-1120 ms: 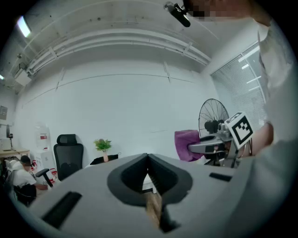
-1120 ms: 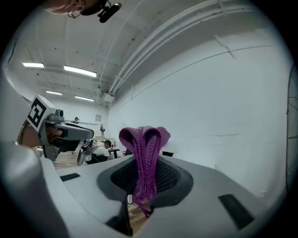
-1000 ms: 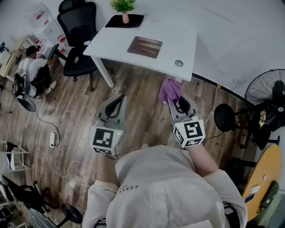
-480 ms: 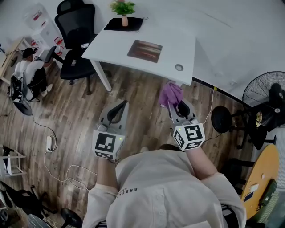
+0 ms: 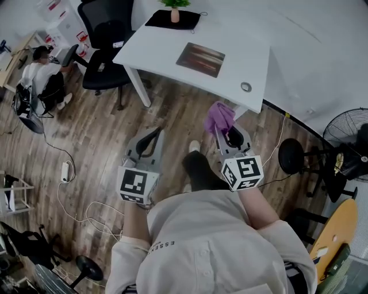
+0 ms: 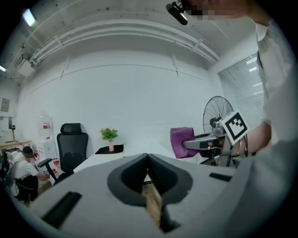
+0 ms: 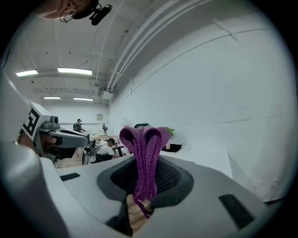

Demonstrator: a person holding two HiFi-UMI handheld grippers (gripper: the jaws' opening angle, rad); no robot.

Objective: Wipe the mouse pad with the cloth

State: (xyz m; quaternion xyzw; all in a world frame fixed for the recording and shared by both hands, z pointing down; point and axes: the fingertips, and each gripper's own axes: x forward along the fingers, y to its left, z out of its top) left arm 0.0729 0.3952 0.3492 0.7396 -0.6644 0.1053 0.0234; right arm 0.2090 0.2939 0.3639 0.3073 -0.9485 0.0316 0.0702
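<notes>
- Right gripper [image 5: 225,131]: jaws are pinching the purple cloth [image 5: 219,116], holding it just short of the white table [image 5: 155,49].
- Left gripper [image 5: 154,135]: jaws are pressing together on nothing.
- Mouse pad [image 5: 200,59]: lying flat on the table, apart from both grippers.

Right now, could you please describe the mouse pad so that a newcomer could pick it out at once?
Find the white desk at the top of the head view. The mouse pad lies flat near its middle. It is the only brownish streaked rectangle there, unlike the black mat under the potted plant and the small round grommet.
</notes>
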